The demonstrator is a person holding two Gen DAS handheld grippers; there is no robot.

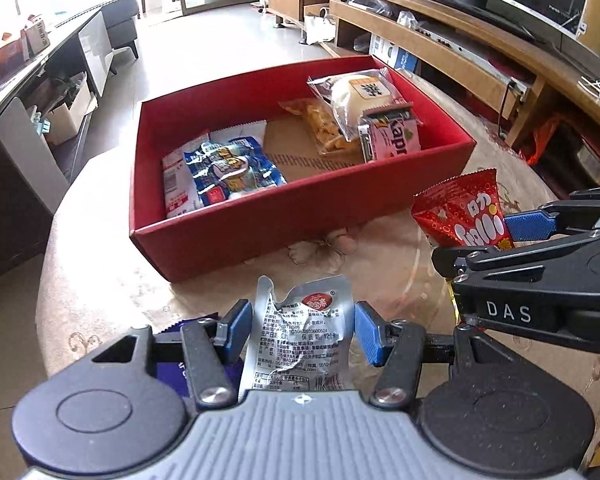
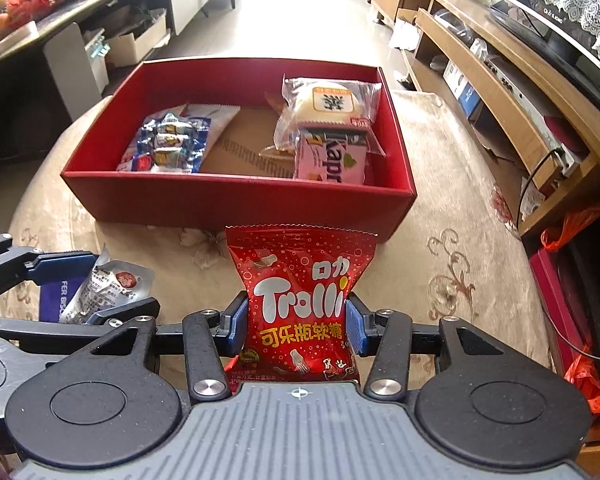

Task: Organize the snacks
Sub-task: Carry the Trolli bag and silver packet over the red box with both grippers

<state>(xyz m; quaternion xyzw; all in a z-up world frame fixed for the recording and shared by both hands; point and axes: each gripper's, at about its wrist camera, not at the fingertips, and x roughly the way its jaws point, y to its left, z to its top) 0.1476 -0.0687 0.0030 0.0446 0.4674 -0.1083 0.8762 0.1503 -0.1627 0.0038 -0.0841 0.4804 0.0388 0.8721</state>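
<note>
My left gripper (image 1: 300,330) is shut on a silver snack packet (image 1: 304,332), held above the table in front of the red box (image 1: 300,216). My right gripper (image 2: 296,320) is shut on a red Trolli gummy bag (image 2: 300,300), also in front of the red box (image 2: 236,200). In the left wrist view the Trolli bag (image 1: 464,212) and right gripper (image 1: 488,240) show at the right. In the right wrist view the silver packet (image 2: 108,288) shows at the left. The box holds a blue packet (image 1: 228,172), a bun (image 1: 360,92), a pink Kapri pack (image 1: 392,136) and orange snacks (image 1: 320,124).
A dark blue biscuit pack (image 2: 54,300) lies on the round table with its beige floral cloth (image 2: 460,208), under the left gripper. A wooden TV stand (image 2: 500,80) runs along the right. A dark counter (image 1: 28,80) stands at the left.
</note>
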